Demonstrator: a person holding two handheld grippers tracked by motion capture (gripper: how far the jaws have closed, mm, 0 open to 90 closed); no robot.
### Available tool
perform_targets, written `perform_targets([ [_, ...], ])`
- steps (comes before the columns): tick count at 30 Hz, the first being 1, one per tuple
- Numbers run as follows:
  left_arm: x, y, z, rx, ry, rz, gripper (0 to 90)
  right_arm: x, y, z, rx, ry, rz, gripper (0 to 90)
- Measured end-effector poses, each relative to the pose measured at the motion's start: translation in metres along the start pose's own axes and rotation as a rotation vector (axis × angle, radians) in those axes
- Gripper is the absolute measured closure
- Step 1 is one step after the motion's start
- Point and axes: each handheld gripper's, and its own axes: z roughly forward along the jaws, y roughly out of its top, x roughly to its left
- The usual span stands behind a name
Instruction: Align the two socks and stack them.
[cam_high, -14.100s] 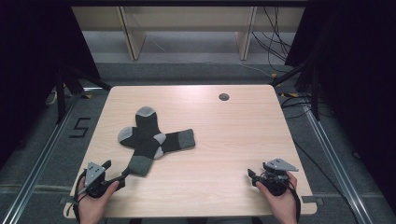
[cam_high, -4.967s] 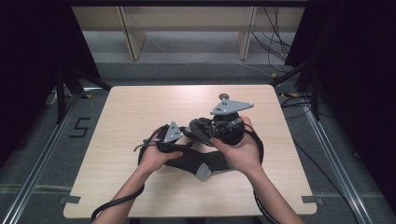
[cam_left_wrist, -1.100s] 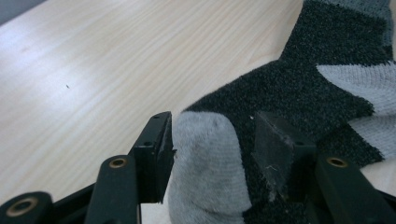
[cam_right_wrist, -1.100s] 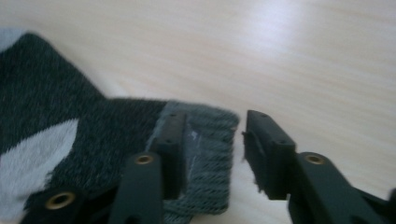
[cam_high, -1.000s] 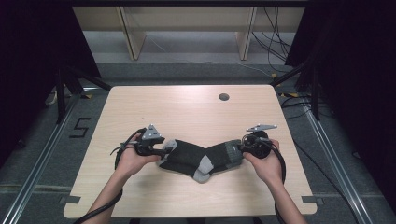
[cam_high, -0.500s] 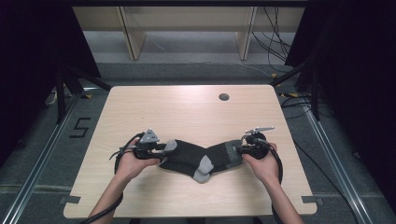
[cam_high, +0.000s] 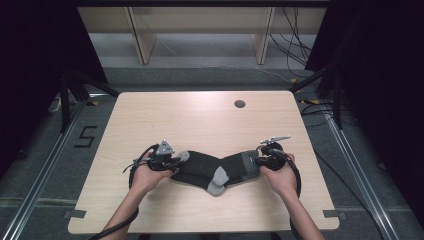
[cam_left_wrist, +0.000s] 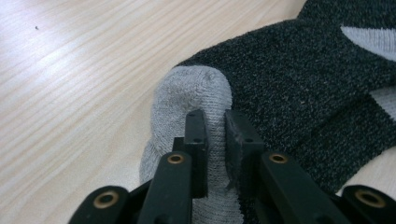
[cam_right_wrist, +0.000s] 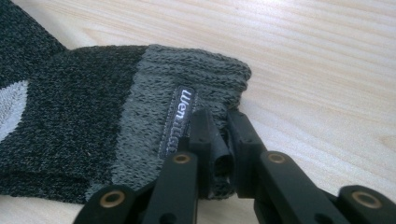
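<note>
A dark grey sock (cam_high: 215, 169) with light grey toe, heel and cuff is laid flat on the wooden table (cam_high: 200, 120), in the near half of the tabletop. In the high view it is stretched between the two grippers in a shallow V, with the light grey heel (cam_high: 218, 176) at the lowest point, nearest the person.

The left gripper (cam_high: 172, 161) is held in the person's left hand (cam_high: 146, 175) at the sock's left end. In the left gripper view, the light grey toe (cam_left_wrist: 194, 100) is pinched between the two black jaws, which are closed onto the fabric with only the knit between them. The dark body of the sock is seen extending away to the upper right of that view.

The right gripper (cam_high: 259, 160) is held in the right hand (cam_high: 278, 176) at the sock's right end. In the right gripper view, the ribbed grey cuff (cam_right_wrist: 187, 88) is clamped between the jaws, and a fold of the cuff edge is bunched in the narrow gap. A small woven label (cam_right_wrist: 177, 122) with pale lettering is sewn on the cuff just left of the jaws; the lettering cannot be read with certainty.

A dark round hole (cam_high: 240, 104) is set in the far part of the tabletop, well apart from the sock. A cable is trailed from each gripper toward the near edge.
</note>
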Motion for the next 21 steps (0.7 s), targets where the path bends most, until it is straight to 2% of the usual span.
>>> perform_targets([
  [2,0.000,0.001,-0.001,0.000,-0.001,-0.005,81.8,0.000,0.001,-0.003,0.002,-0.002,0.002,84.3],
  [4,-0.001,0.003,-0.004,-0.004,0.003,0.002,82.2,0.003,0.001,-0.005,0.009,0.007,0.037,85.0],
  [5,-0.002,0.004,-0.006,-0.013,0.005,0.003,82.3,0.000,0.001,-0.005,-0.003,0.007,-0.001,85.2],
  [6,-0.002,0.005,-0.007,-0.026,0.008,-0.002,82.4,0.001,0.001,-0.005,-0.004,0.003,0.009,85.3],
  [7,-0.002,0.006,-0.010,-0.024,0.012,0.014,82.4,0.000,0.001,-0.006,-0.009,0.009,0.001,85.5],
  [9,-0.005,0.008,-0.013,-0.048,0.010,0.008,82.4,-0.001,0.001,-0.009,-0.010,0.021,0.007,85.6],
  [10,-0.005,0.009,-0.015,-0.048,0.009,0.017,82.5,0.001,0.001,-0.010,-0.026,0.011,0.023,85.7],
  [11,-0.006,0.010,-0.018,-0.059,0.010,0.016,82.5,0.000,0.001,-0.011,-0.016,-0.005,0.006,85.7],
  [12,-0.007,0.012,-0.021,-0.065,0.015,0.018,82.5,0.000,0.001,-0.013,-0.021,-0.005,0.015,85.7],
  [13,-0.008,0.013,-0.022,-0.072,0.013,0.017,82.5,0.001,0.001,-0.015,-0.037,0.016,0.024,85.7],
  [14,-0.009,0.014,-0.026,-0.076,0.007,0.022,82.5,0.003,0.002,-0.018,-0.017,0.019,0.041,85.7],
  [16,-0.012,0.017,-0.032,-0.081,0.012,0.028,82.5,0.000,0.003,-0.021,-0.039,0.026,0.001,85.7],
  [18,-0.013,0.018,-0.038,-0.097,0.016,0.043,82.5,0.003,0.004,-0.025,-0.033,0.034,0.007,85.7],
  [19,-0.014,0.019,-0.040,-0.099,0.021,0.044,82.5,0.001,0.005,-0.028,-0.013,0.046,-0.011,85.7],
  [20,-0.015,0.019,-0.044,-0.106,0.021,0.049,82.4,0.004,0.005,-0.029,-0.020,0.047,0.002,85.7],
  [21,-0.015,0.019,-0.046,-0.109,0.020,0.050,82.4,0.006,0.005,-0.032,-0.025,0.070,0.002,85.7],
])
